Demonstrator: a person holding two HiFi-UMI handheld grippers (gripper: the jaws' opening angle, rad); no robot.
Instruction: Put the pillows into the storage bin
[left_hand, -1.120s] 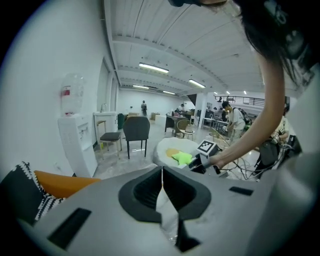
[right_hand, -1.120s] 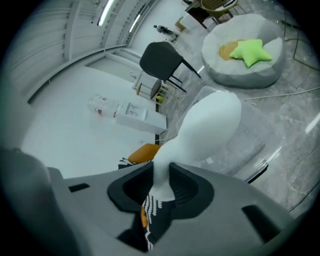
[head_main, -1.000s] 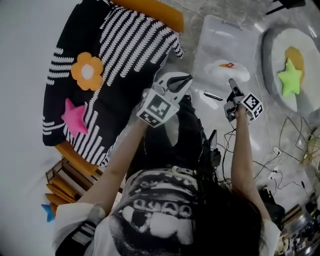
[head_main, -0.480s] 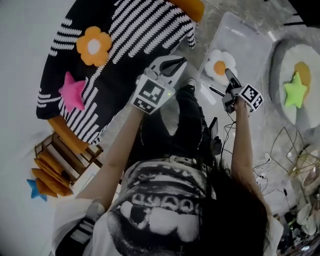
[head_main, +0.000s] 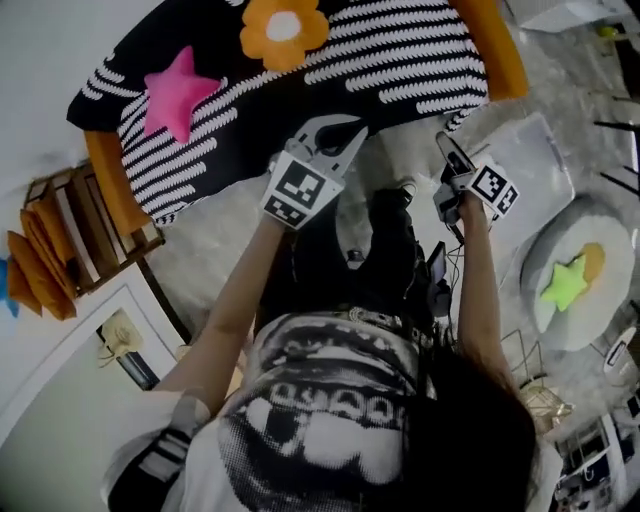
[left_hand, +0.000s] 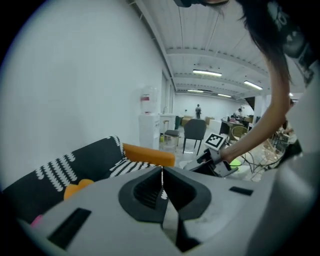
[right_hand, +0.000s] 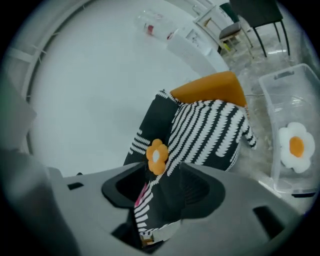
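Right gripper (head_main: 448, 152) withdrew from bin (right_hand: 292, 82) holding egg pillow (right_hand: 296, 146), jaws apart; left gripper's (head_main: 355, 130) together.

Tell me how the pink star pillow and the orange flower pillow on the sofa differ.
The pink star pillow has five points; the orange flower pillow has rounded petals. The star pillow is pink all over; the flower pillow has a white centre. Both lie apart on the black-and-white striped sofa.

I see a black sofa (head_main: 400, 60) striped white with orange arms, an orange flower pillow (head_main: 283, 27), a pink star pillow (head_main: 178, 88), a green star pillow (head_main: 565, 285).
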